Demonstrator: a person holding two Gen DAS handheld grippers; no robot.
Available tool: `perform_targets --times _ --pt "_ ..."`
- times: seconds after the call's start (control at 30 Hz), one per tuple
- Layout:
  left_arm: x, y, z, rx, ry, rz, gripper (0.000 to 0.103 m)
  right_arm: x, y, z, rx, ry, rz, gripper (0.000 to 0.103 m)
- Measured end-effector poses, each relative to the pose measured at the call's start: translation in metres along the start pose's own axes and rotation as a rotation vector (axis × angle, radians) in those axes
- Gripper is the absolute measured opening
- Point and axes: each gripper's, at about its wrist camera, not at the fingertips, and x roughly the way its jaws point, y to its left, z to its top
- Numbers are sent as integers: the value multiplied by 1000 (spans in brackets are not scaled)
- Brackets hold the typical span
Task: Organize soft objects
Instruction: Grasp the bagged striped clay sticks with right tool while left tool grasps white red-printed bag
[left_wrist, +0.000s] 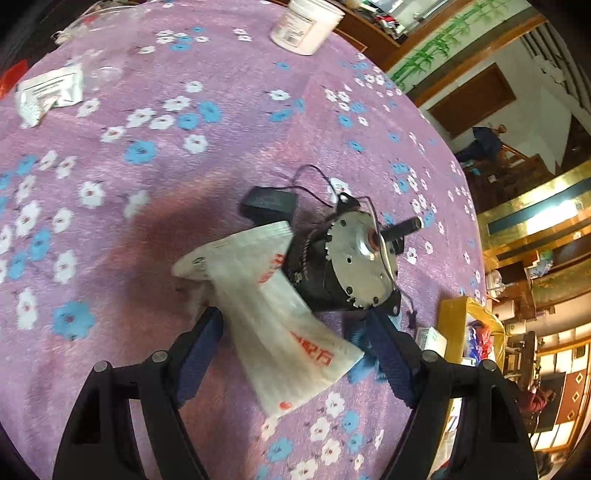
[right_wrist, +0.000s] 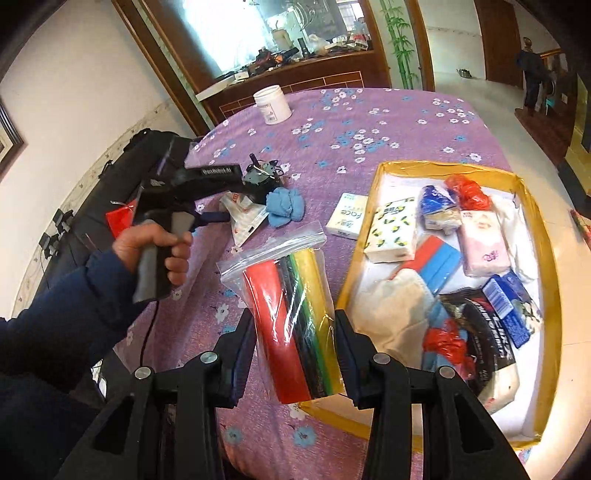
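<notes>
Right gripper (right_wrist: 295, 363) clamps clear zip bag of coloured rolls (right_wrist: 291, 314); yellow-rimmed box (right_wrist: 546, 266) of soft packs just right. Left gripper (left_wrist: 295, 354) jaws wide, white printed pouch (left_wrist: 273, 317) between, untouched; motor (left_wrist: 347, 258) just ahead. Only right view shows hand (right_wrist: 155, 247), blue cloth (right_wrist: 286, 206).

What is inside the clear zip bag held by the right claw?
The zip bag holds flat strips: red, black, green and yellow. Their lower ends pass behind the right claw.
</notes>
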Motion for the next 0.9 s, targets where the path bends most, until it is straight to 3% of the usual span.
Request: perform_targets --times 0.07,0.2,0.37,0.57,0.63,0.73,0.9 --pt "6 -3 -3 39 1 51 68 -3 -4 0 10 -7 9 45" --pt "1 -3 -12 114 -44 74 46 -2 -9 2 22 -8 33 45" --pt "-19 7 -44 164 -43 70 42 12 -13 7 36 13 72 45" --pt "-58 -12 -120 300 -70 101 42 30 -20 13 63 41 112 45" --pt "-70 -27 -135 366 -99 122 21 36 -22 16 77 47 124 45" --pt "-85 -50 -148 457 -142 167 20 39 -22 19 77 47 144 45" --pt "-91 -57 -153 462 -145 191 20 37 -23 21 57 48 159 45"
